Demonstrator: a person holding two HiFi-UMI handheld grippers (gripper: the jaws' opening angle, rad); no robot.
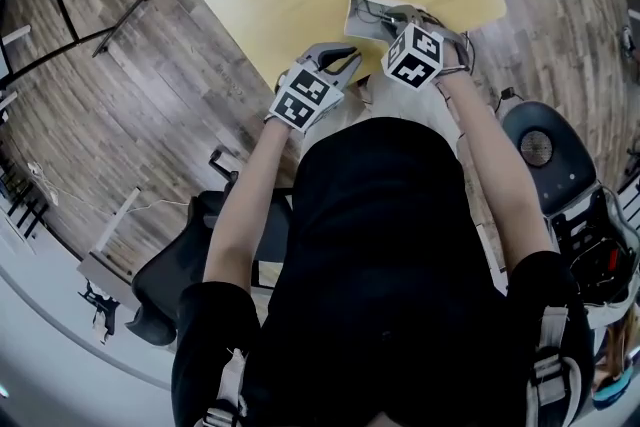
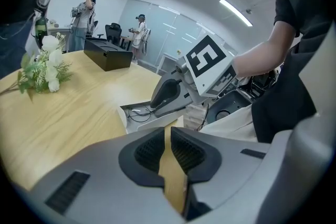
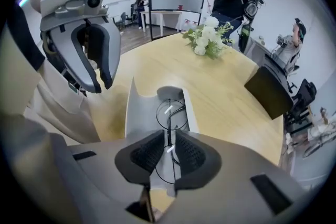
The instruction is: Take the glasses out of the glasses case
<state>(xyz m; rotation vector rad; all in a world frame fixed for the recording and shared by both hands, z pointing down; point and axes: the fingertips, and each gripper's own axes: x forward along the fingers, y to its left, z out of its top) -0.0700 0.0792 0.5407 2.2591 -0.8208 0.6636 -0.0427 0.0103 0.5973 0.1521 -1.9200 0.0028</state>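
Wooden table (image 3: 226,86); glasses (image 3: 173,113) half behind right gripper (image 3: 168,139).

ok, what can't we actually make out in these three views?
- Right gripper view: the right tongs straddle the bridge of the glasses, but the wire is too thin to tell whether they press it. They also hide most of the near lens.
- Head view: the right tongs cover most of the case, so the glasses are hidden there.
- Left gripper view: the right tongs block the case; only a bit of wire shows.
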